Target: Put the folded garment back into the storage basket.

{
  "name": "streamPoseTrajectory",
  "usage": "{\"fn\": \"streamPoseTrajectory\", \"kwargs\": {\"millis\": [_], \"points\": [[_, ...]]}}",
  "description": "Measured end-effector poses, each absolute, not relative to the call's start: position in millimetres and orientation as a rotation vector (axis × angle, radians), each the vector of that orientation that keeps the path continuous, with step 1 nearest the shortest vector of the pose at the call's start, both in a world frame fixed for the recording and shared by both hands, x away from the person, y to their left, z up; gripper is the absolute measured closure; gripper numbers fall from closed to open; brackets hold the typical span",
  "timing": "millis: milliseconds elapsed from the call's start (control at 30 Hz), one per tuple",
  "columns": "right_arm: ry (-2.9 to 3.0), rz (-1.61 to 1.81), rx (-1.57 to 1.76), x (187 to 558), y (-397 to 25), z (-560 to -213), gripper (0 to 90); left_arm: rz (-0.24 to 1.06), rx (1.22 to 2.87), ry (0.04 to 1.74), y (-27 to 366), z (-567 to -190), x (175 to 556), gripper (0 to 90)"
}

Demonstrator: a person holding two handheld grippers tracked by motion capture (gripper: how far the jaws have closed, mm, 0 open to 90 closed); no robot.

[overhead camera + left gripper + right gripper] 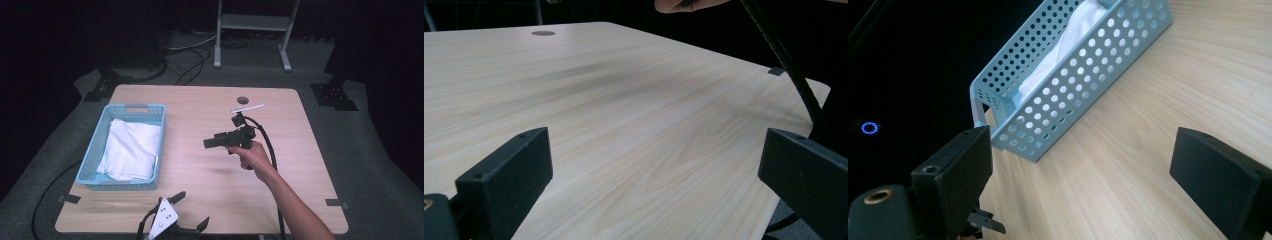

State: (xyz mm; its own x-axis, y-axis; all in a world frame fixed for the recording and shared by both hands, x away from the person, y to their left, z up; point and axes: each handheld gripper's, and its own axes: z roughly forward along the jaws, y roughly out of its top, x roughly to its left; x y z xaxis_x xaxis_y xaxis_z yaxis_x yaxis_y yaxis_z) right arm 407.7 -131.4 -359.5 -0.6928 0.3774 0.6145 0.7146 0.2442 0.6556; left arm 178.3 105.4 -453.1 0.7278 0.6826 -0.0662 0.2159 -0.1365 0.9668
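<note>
Pointing toward the left of the scene, the right tongs [210, 143] hang above the middle of the worktop [200, 165] with the jaws spread wide and nothing between them. In the right gripper view the blue perforated basket [1068, 95] lies ahead of the jaws and apart from them, and the folded white cloth [1068, 40] shows inside it. From the high view the basket [100, 150] stands at the left side of the worktop, well apart from the right tongs, with the cloth [131, 148] lying flat in it. The person's right hand [252, 155] grips the tool from the right, and the forearm runs down to the near right edge.

The left tongs [192, 212] rest at the near edge of the worktop, just near of the basket, jaws wide apart over bare wood.
</note>
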Motion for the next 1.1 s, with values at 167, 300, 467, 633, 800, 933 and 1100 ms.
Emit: {"fn": "streamPoseTrajectory", "kwargs": {"millis": [167,300,467,633,800,933,1100], "points": [[-2.191,-1.440,-1.019,406.7,-137.4,-361.0,10.0,0.470,1.699,0.722,104.8,-453.1,178.2,0.6],[-2.189,-1.447,-1.026,406.0,-141.2,-362.7,10.0,0.470,1.700,0.723,104.9,-453.3,178.4,0.6],[-2.196,-1.448,-1.034,405.2,-146.0,-363.4,10.0,0.470,1.699,0.723,105.0,-453.3,178.4,0.6],[-2.202,-1.447,-1.044,403.9,-151.2,-365.0,10.0,0.469,1.704,0.723,104.7,-453.5,178.4,0.6],[-2.194,-1.449,-1.054,402.6,-157.2,-369.2,9.9,0.468,1.703,0.724,104.3,-453.6,178.3,0.6],[-2.192,-1.447,-1.065,402.0,-160.9,-373.4,10.0,0.468,1.704,0.724,104.3,-453.7,178.4,0.6],[-2.198,-1.447,-1.066,400.7,-164.3,-375.3,9.9,0.467,1.705,0.723,103.8,-454.2,178.5,0.6]]}}
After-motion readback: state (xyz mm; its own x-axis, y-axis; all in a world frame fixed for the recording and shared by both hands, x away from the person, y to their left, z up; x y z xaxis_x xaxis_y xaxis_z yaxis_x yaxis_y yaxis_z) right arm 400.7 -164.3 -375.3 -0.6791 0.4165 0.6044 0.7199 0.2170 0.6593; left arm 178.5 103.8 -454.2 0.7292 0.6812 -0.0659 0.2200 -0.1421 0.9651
